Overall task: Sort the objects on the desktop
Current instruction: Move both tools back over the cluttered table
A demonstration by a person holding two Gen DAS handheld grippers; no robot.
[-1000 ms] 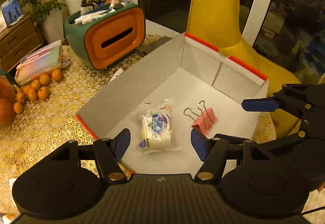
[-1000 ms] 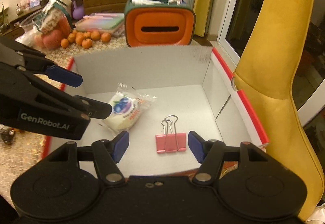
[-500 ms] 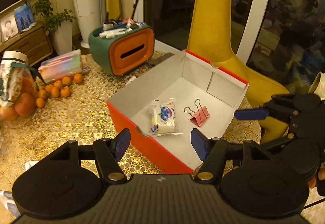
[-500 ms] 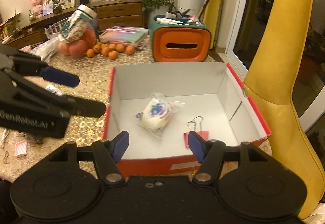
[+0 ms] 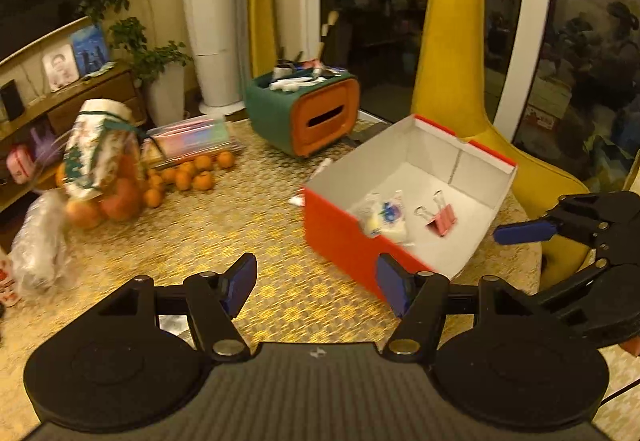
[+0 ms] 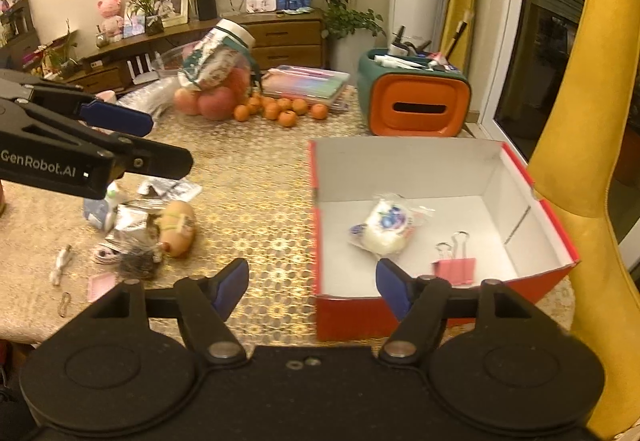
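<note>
Lying at the left of the table [image 6: 260, 177] is a heap of small items: a clip [image 6: 63, 303], a pink pad [image 6: 100, 287], foil packets [image 6: 128, 237] and a sausage-shaped snack [image 6: 178, 227]. Above them hangs the left gripper [image 6: 160, 143], jaws wide and empty. Right of the heap stands the red box [image 6: 400, 315], holding a wrapped sweet [image 6: 386, 225] and a pink binder clip [image 6: 454, 265]. Over its near edge hovers the right gripper [image 6: 310, 285], jaws wide, holding nothing
</note>
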